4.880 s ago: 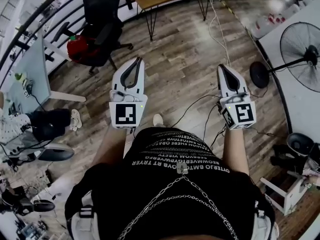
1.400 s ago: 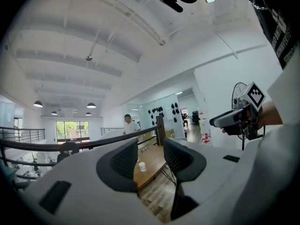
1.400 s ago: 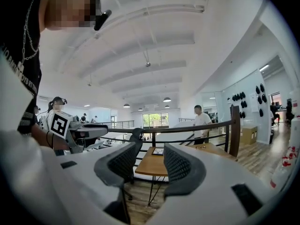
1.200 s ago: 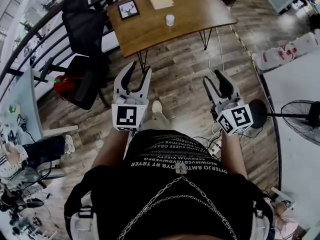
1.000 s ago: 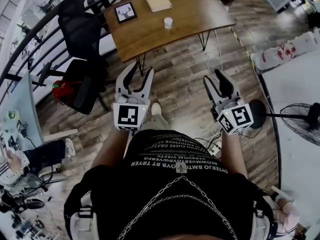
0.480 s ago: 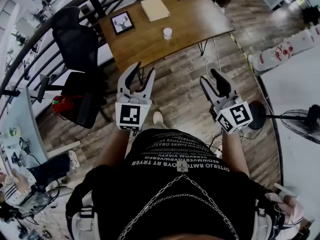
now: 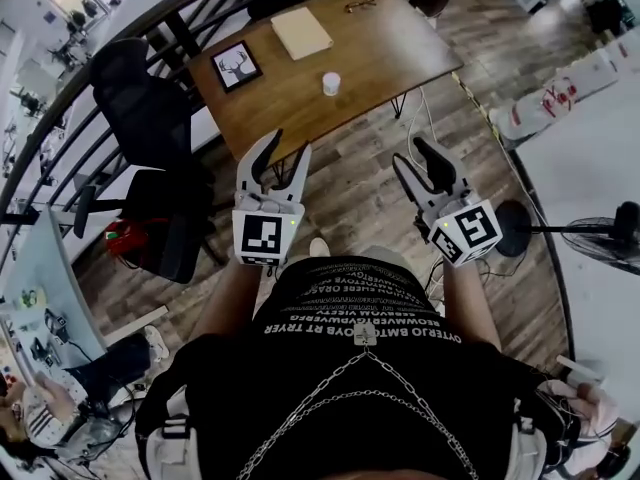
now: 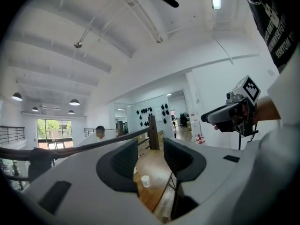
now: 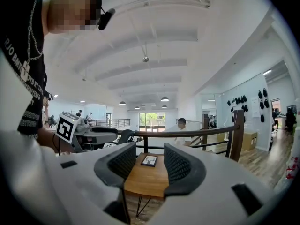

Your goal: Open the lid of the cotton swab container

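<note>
Closer now, the wooden table [image 7: 400,53] lies just ahead of both grippers.
Left gripper [image 7: 287,146] is half open and empty; the white cotton swab container [image 7: 331,84] stands untouched mid-table, beyond reach; right gripper [image 7: 412,153] is likewise parted, holding nothing.

Wood-plank floor [image 7: 370,183] thru-out; brown wooden surface [image 7: 400,48] on thin black legs, next to a curved dark railing [image 9: 154,134]; black office chair [image 7: 135,108] to its left; standing fan [image 7: 612,236] at right, nr a white desk [image 7: 590,138]. White beamed ceiling [image 9: 154,27] w/ round pendant lamps [image 8: 75,102]; big window [image 9: 151,118] at far end, daylight + greenery outside; white wall [image 9: 248,111] w/ black items hung on it.
</note>
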